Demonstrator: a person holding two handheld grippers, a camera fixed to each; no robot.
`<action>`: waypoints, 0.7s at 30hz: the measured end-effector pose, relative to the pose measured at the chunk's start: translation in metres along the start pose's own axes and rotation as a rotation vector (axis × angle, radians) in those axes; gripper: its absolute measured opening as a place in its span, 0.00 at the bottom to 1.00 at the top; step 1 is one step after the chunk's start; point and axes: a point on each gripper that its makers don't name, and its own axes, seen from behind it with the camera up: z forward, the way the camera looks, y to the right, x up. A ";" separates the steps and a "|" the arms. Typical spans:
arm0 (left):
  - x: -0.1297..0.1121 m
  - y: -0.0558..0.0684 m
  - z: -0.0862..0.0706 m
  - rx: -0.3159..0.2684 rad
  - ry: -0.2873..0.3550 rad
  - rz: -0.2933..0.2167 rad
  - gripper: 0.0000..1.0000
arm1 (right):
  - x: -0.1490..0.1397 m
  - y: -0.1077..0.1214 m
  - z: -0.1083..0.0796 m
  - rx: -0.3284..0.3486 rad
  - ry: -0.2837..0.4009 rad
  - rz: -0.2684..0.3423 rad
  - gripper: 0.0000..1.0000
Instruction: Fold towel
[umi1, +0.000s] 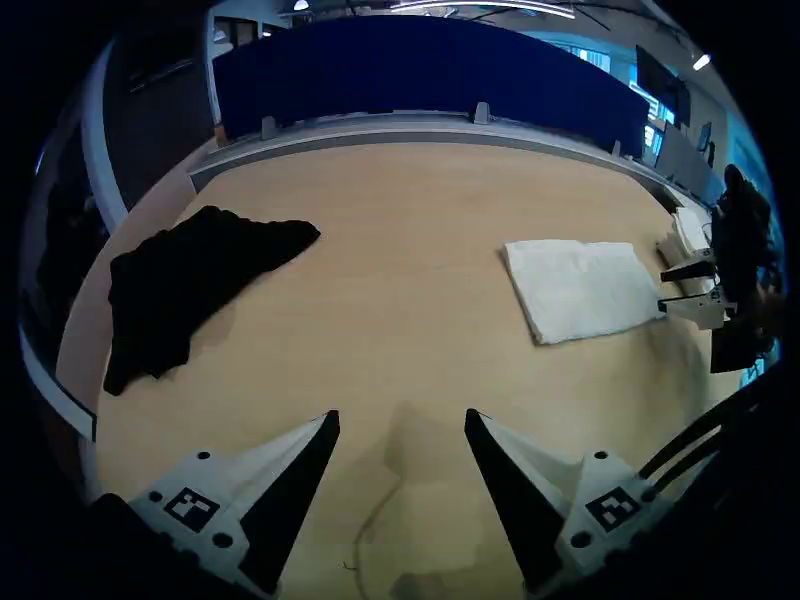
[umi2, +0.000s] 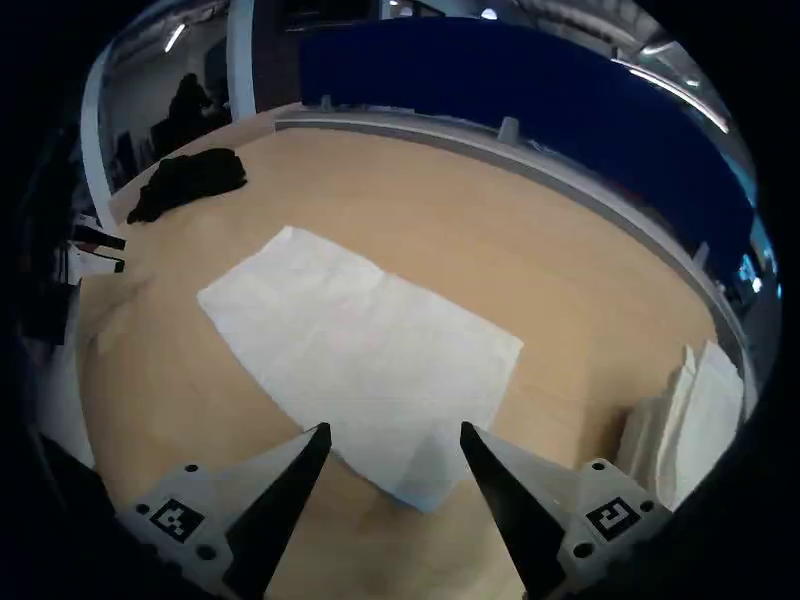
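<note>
White rectangular cloth towel (umi2: 350, 350) lies flat mid-frame on the pale wooden table (umi2: 600, 290). Right tongs (umi2: 393, 435), wide and empty, straddle its lower corner; left tongs (umi1: 400, 425), equally wide, are well apart. Pinch that corner squarely.

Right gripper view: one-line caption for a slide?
Open right gripper poised at the near edge of a white towel spread flat on the table, dark cloth beyond.

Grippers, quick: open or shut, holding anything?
Left gripper: open, empty, over the table.
Right gripper: open, empty, over the white towel.
</note>
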 end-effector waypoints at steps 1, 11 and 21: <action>0.000 0.000 0.000 0.000 0.000 0.001 0.93 | -0.003 0.002 -0.002 -0.003 -0.004 -0.001 1.00; 0.002 0.000 0.000 -0.002 0.001 0.006 0.93 | -0.030 0.016 -0.015 -0.023 -0.039 0.003 1.00; 0.004 -0.001 -0.001 -0.003 0.008 0.008 0.93 | -0.038 0.011 -0.012 0.005 -0.065 0.026 0.69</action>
